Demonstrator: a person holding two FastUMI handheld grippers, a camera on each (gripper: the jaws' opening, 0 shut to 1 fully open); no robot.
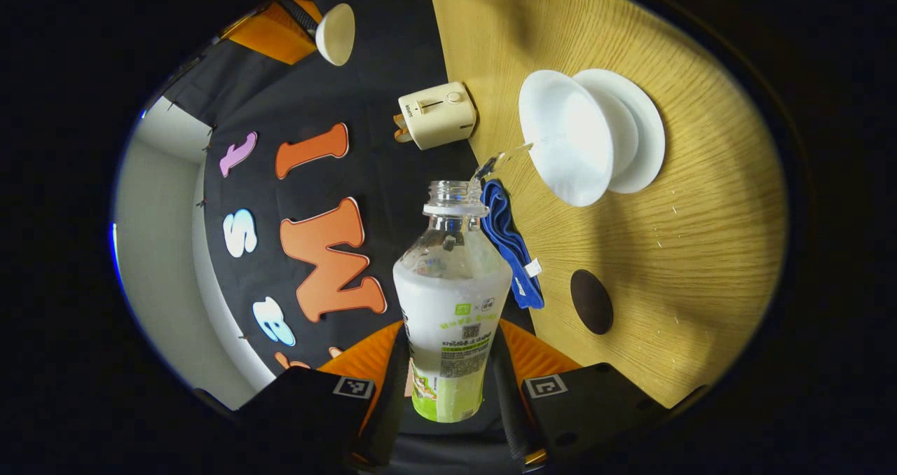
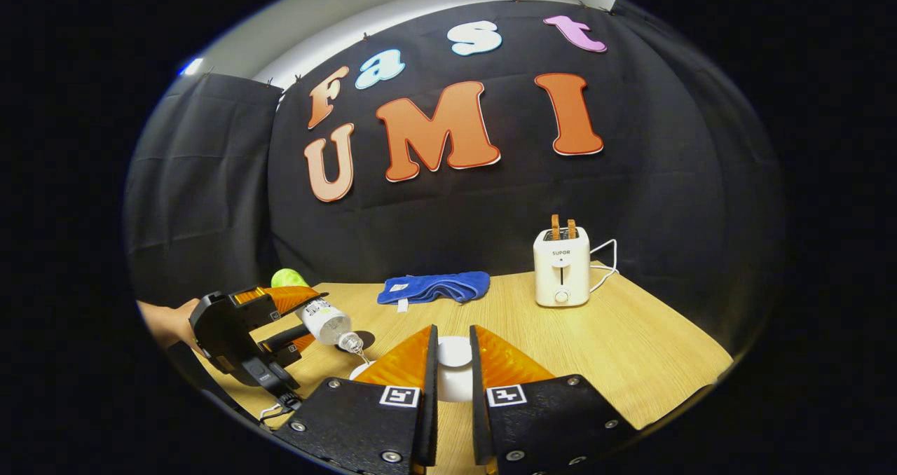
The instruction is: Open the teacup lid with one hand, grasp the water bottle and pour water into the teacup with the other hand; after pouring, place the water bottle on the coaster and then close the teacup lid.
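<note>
My left gripper [image 1: 452, 329] is shut on a clear water bottle [image 1: 452, 300] with a green-and-white label and no cap. The bottle is tipped, and a thin stream of water [image 1: 499, 158] runs from its mouth into the white teacup [image 1: 564, 139] on its saucer [image 1: 648, 135]. In the right gripper view the same tilted bottle [image 2: 324, 321] is held over the cup rim [image 2: 359, 370] by the left gripper [image 2: 284, 317]. My right gripper [image 2: 453, 332] is shut on the white teacup lid [image 2: 454, 363], held above the table; the lid [image 1: 335, 33] also appears far off. A dark round coaster [image 1: 591, 301] lies bare on the table.
A blue cloth [image 2: 434, 286] lies folded at the table's back edge near the coaster. A cream toaster [image 2: 560, 268] with two slices stands at the back right, its cord trailing behind. A hand [image 2: 165, 321] holds the left gripper. The wooden table [image 2: 631, 349] extends right of the cup.
</note>
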